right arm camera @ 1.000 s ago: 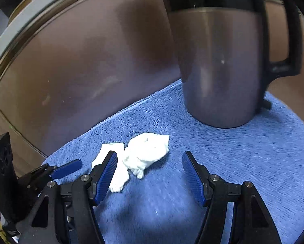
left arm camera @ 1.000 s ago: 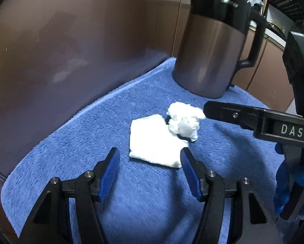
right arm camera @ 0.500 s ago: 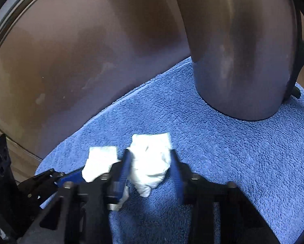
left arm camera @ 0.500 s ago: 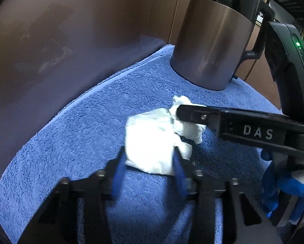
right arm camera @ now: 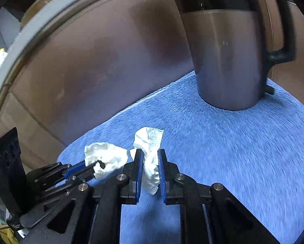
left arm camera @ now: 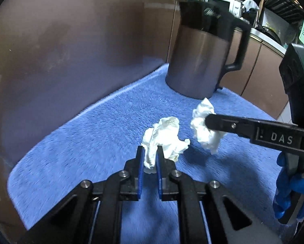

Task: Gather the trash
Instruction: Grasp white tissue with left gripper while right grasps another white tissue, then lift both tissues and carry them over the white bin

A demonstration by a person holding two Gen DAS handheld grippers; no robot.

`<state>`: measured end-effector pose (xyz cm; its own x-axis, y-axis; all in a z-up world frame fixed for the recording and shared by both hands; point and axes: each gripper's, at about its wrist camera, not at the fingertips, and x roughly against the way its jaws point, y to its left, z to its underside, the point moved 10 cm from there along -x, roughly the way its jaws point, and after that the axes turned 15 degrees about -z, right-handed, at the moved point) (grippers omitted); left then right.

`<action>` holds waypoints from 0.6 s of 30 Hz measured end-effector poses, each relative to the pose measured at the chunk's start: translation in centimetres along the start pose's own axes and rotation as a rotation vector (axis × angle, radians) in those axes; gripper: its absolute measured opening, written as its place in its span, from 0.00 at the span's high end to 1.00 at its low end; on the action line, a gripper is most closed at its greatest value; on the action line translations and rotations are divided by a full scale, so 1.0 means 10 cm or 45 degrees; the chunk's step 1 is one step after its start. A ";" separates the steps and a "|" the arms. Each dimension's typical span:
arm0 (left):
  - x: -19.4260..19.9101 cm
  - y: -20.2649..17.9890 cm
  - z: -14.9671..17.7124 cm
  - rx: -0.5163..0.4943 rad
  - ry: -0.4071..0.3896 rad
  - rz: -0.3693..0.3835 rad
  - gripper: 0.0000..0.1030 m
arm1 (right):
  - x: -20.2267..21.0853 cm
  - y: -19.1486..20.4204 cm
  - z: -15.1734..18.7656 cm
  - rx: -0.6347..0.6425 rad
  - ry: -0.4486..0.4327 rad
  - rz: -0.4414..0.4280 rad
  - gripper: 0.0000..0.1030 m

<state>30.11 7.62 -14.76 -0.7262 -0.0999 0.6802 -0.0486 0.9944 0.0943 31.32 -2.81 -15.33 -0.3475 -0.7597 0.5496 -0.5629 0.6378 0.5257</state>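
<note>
The left gripper [left arm camera: 150, 158] is closing, its blue pads already pinching a crumpled white tissue [left arm camera: 164, 138], most of which bunches forward past the tips, just above the blue towel [left arm camera: 87, 142] covering the surface. The right gripper [right arm camera: 149, 162] pinches a second tissue wad [right arm camera: 149, 152] the same way, the paper standing upright between its pads and hanging below them. The two wads sit side by side but apart, each with its own gripper directly behind it. Beyond them a steel kettle [left arm camera: 200, 61] stands on the towel, clear of both.
</note>
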 end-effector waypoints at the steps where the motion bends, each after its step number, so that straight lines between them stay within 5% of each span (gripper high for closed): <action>1: 0.11 0.01 0.03 0.003 -0.018 -0.020 0.91 | 0.09 0.06 0.04 0.006 -0.011 -0.004 0.87; 18: 1.54 -0.03 0.56 0.043 -0.168 -0.115 0.90 | 1.52 0.76 0.87 0.061 -0.164 0.058 0.87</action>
<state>15.07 6.00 -8.37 -0.8015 -0.1855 0.5685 -0.1391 0.9824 0.1245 15.22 -10.62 -8.64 -0.4653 -0.7421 0.4825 -0.5785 0.6675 0.4688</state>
